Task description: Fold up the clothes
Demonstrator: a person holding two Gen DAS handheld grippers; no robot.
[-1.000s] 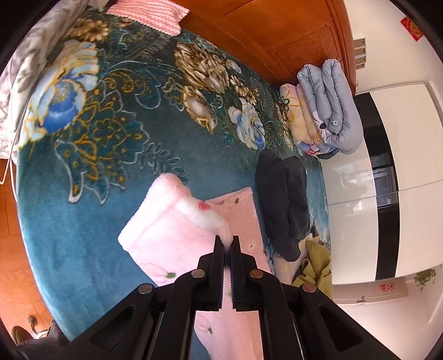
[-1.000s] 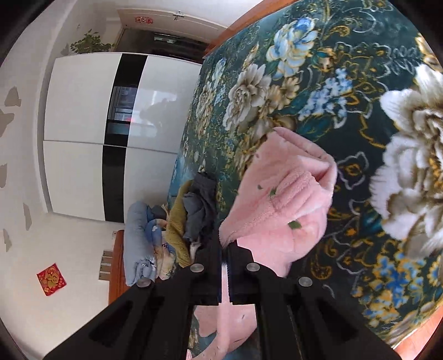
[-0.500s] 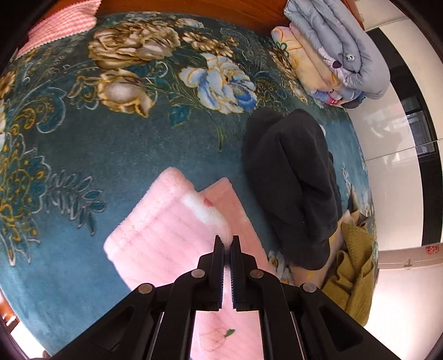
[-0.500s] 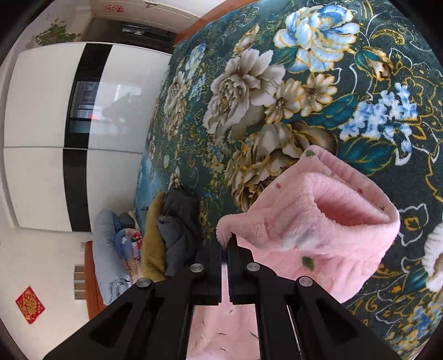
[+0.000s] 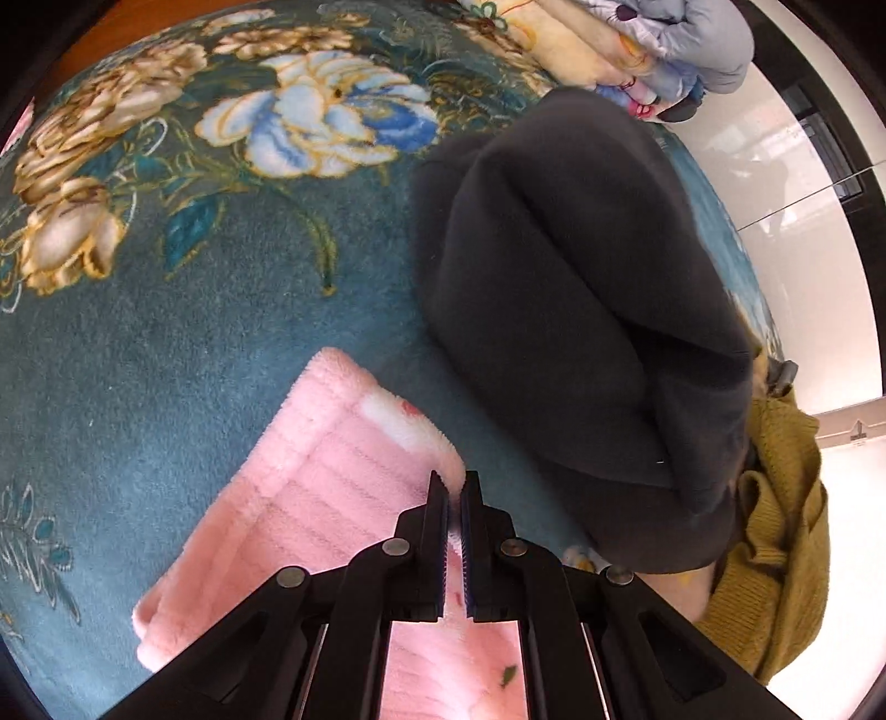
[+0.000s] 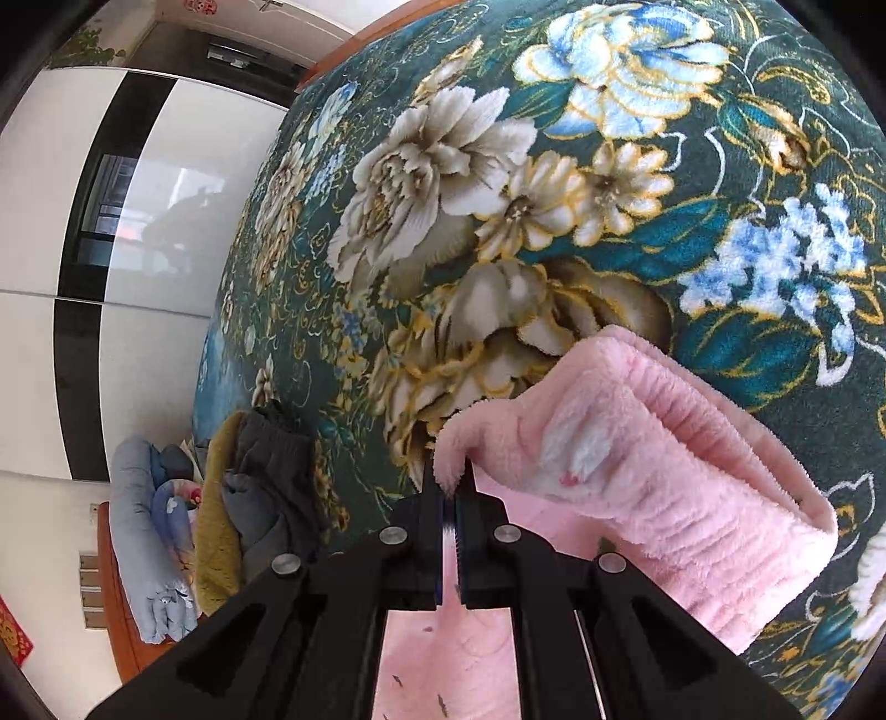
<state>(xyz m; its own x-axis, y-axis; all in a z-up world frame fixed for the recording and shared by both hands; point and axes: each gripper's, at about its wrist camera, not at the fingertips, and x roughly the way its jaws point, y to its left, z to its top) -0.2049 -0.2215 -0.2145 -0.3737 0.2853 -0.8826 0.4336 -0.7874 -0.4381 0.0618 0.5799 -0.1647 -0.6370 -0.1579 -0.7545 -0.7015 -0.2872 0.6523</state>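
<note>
A fluffy pink garment point(image 5: 310, 487) lies partly doubled over on the teal flowered bed cover point(image 5: 166, 310). My left gripper point(image 5: 454, 482) is shut on one pink corner, just above the cover. In the right wrist view the same pink garment point(image 6: 637, 476) forms a thick fold, and my right gripper point(image 6: 449, 471) is shut on another corner of it. More pink cloth hangs below both pairs of fingers.
A dark grey folded garment point(image 5: 565, 310) lies right beside the pink one, with a mustard knit point(image 5: 775, 531) beyond it. Rolled quilts point(image 5: 653, 44) sit at the bed's far end. In the right wrist view a heap of clothes point(image 6: 249, 498) lies by white wardrobe doors point(image 6: 138, 221).
Both grippers have carried their pink corners across the bed and lower. The left one now sits close to the dark garment, and the pink fold has doubled over further.
</note>
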